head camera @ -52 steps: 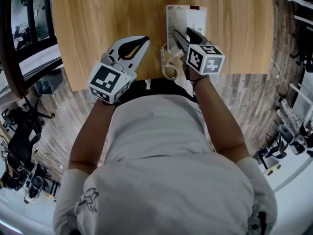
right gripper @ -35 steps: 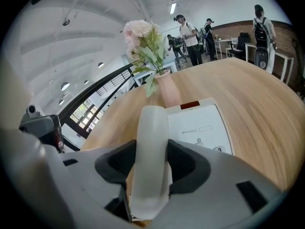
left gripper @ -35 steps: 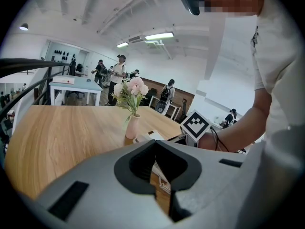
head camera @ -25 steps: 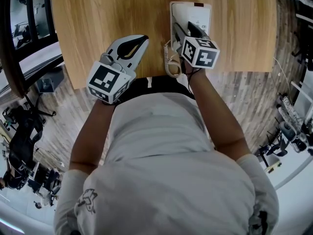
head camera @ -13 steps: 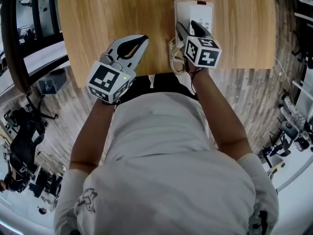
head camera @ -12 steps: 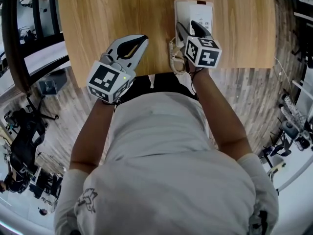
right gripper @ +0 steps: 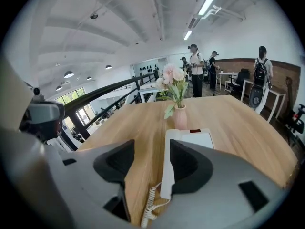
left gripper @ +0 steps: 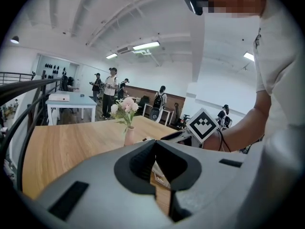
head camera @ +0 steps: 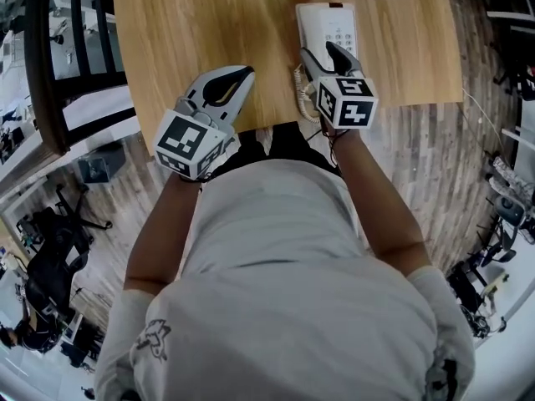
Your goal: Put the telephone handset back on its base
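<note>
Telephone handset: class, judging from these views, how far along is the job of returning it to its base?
Done, it seems: the handset lies along the left side of the base. In hand: nothing. The right tool has just been opening, and its jaws stand apart with the handset between them, untouched. The left tool is shut and empty. Left: only drawing the tools away.

The table (head camera: pixel 209 23) is matt wood grain; handset (right gripper: pixel 167 161) and base (right gripper: pixel 195 138) are smooth white plastic.
</note>
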`<state>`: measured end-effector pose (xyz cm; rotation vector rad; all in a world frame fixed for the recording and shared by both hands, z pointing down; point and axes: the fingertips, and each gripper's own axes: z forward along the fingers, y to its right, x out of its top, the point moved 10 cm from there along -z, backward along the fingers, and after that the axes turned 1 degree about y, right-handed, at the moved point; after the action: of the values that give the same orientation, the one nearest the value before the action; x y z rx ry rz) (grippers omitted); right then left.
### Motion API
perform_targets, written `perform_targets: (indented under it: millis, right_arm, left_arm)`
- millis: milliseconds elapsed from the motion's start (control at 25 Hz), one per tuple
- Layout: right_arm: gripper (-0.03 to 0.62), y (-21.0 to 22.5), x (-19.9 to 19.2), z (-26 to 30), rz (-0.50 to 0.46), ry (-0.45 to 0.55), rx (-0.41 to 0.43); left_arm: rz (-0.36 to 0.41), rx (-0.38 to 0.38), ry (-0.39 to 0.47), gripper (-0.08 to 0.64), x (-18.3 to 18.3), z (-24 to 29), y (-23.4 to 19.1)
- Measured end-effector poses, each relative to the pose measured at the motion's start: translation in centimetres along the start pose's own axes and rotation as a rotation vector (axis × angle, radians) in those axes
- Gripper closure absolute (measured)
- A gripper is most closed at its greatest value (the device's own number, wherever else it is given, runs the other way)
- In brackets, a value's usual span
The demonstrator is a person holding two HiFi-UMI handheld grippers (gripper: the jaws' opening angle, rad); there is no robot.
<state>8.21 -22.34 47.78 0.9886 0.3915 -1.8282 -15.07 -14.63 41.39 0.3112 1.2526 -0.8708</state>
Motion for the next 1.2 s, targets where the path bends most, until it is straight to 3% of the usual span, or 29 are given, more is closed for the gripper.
perform_targets:
  millis: [520,880,1200]
  right_arm:
    - [0.413,-5.4,0.0,-9.6,-0.049,0.167,0.025]
    - [0.586,-8.3,0.3,-16.4,-0.038,0.277,0.138]
    - [0.586,-10.0,0.4,-20.2,-0.089,0.304,0.205]
  left_arm:
    - [0.114,-0.068,0.078,0.554,1.5,-5.9,3.7]
    - [0.157,-0.101,0.125,0.554,3.0,-9.9,6.2]
    - [0.146,-0.111,0.136,0.554,3.7,-12.4,7.9]
